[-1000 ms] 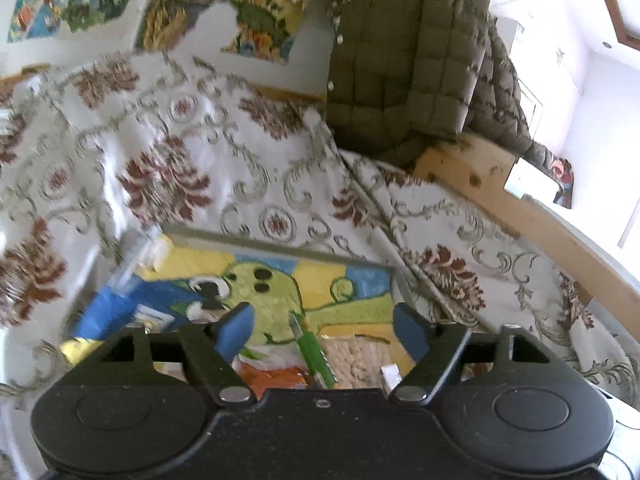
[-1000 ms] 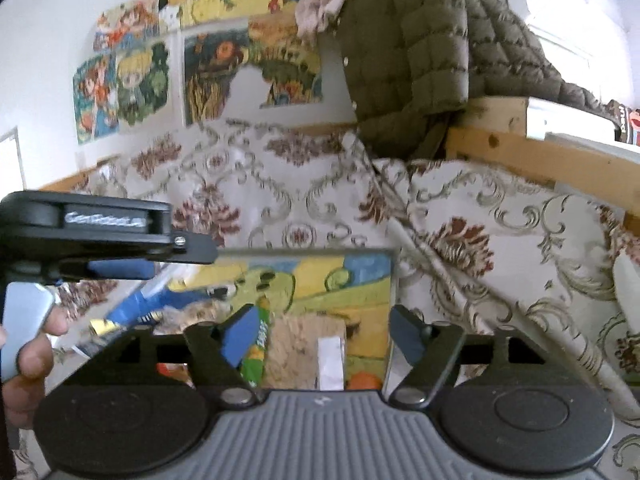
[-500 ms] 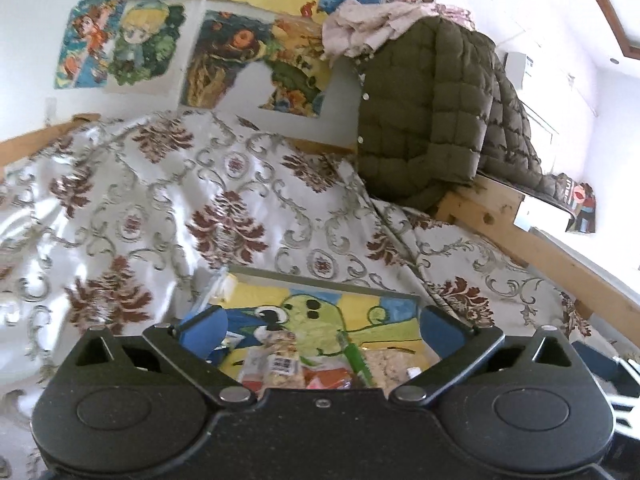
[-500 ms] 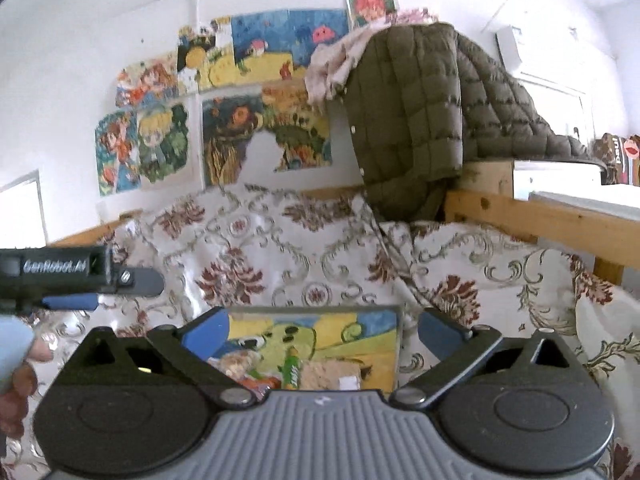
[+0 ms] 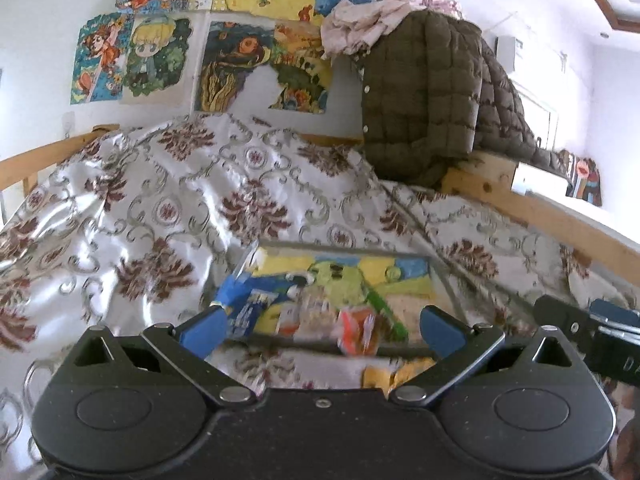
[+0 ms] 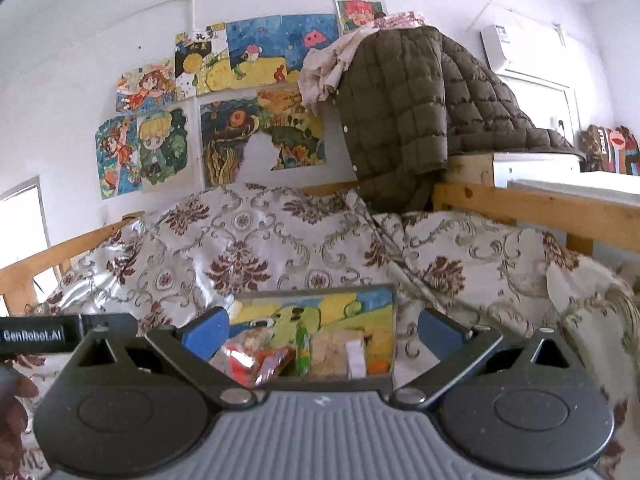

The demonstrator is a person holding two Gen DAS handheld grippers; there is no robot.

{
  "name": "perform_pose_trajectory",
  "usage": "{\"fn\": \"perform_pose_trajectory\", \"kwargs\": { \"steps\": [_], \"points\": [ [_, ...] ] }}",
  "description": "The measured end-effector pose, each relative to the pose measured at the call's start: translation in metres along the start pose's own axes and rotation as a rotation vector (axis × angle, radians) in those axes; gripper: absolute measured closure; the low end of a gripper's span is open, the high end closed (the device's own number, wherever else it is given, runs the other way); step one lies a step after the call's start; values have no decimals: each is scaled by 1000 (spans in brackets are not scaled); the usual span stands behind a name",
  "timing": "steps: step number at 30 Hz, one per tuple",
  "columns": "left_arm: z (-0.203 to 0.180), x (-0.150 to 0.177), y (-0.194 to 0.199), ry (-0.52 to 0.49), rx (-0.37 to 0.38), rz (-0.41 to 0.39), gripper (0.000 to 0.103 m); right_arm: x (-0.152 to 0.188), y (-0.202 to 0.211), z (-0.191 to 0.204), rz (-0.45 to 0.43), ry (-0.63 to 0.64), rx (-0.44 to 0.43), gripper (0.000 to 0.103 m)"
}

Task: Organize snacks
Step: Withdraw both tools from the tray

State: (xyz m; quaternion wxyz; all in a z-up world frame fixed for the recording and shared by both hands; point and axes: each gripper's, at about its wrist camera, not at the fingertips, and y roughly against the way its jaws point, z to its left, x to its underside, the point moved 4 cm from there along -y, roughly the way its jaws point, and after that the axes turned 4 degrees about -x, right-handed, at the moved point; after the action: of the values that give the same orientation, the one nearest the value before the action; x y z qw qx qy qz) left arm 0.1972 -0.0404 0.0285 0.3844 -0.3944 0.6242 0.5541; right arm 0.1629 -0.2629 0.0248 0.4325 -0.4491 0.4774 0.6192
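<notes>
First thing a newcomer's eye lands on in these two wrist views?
Probably the painted tray on the floral bedspread, its bright cartoon base strewn with snack packets, seen between the open fingers of the right gripper. Next, the wall of colourful drawings behind the bed, and to their right the olive quilted jacket draped over the wooden frame. The left gripper is open too, facing the same tray.
</notes>
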Motion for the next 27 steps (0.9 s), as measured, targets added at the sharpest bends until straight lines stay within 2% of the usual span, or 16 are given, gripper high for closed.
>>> {"fn": "perform_pose_trajectory", "kwargs": {
  "steps": [10, 17, 21, 27],
  "points": [
    [24, 40, 36, 16, -65, 12, 1, 28, 30, 21, 76, 3, 5, 0],
    [43, 69, 50, 48, -81, 97, 1, 44, 42, 28, 138, -5, 25, 0],
    [48, 73, 57, 95, -87, 117, 1, 52, 46, 28, 183, -18, 36, 0],
    [46, 77, 64, 87, -92, 111, 1, 59, 51, 28, 217, -25, 54, 0]
  ]
}}
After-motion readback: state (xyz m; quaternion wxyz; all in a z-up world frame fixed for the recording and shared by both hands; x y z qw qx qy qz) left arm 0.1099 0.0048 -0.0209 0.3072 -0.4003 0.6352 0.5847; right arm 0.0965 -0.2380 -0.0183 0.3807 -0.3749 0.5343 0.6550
